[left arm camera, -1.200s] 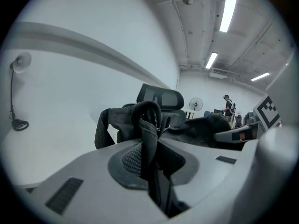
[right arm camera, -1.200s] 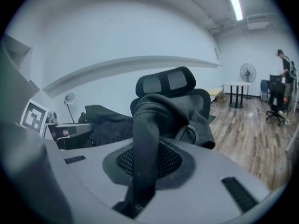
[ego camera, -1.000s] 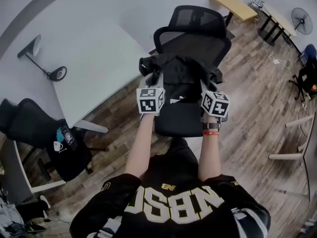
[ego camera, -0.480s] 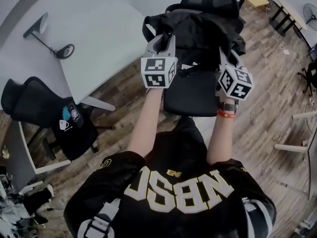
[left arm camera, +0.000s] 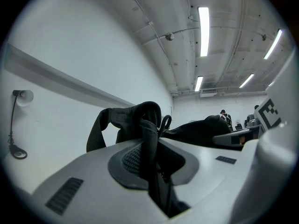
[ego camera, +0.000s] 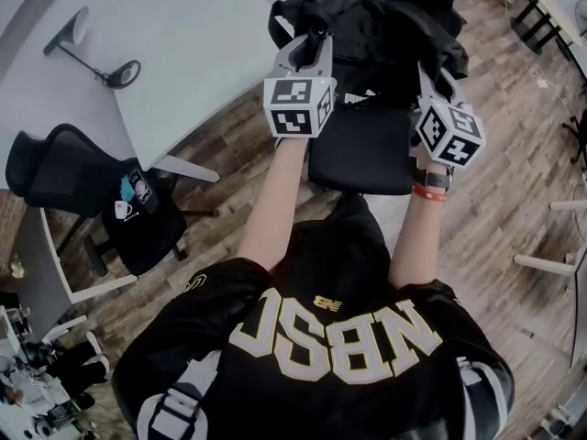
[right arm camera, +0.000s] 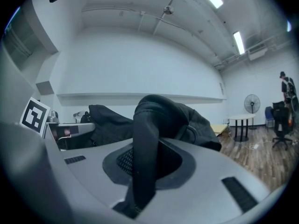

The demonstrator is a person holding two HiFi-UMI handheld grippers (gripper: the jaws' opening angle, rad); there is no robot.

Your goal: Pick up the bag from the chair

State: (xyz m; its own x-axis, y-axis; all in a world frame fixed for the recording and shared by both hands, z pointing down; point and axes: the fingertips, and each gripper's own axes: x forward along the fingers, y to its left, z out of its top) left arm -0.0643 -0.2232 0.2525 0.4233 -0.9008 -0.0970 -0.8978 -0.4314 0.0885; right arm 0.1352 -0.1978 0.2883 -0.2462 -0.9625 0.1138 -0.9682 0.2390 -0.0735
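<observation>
The left tongs at eleven o'clock and the right tongs at one o'clock are each clamped on black fabric of the bag. The bag stretches left to right between them, over the chair seat. It hides the backrest, and the frame edge cuts off the chair's top.

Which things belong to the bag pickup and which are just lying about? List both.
Job in hand: bag; office chair; left gripper and right gripper, both shut on bag fabric.
Lying about: white table; desk lamp; second chair.
</observation>
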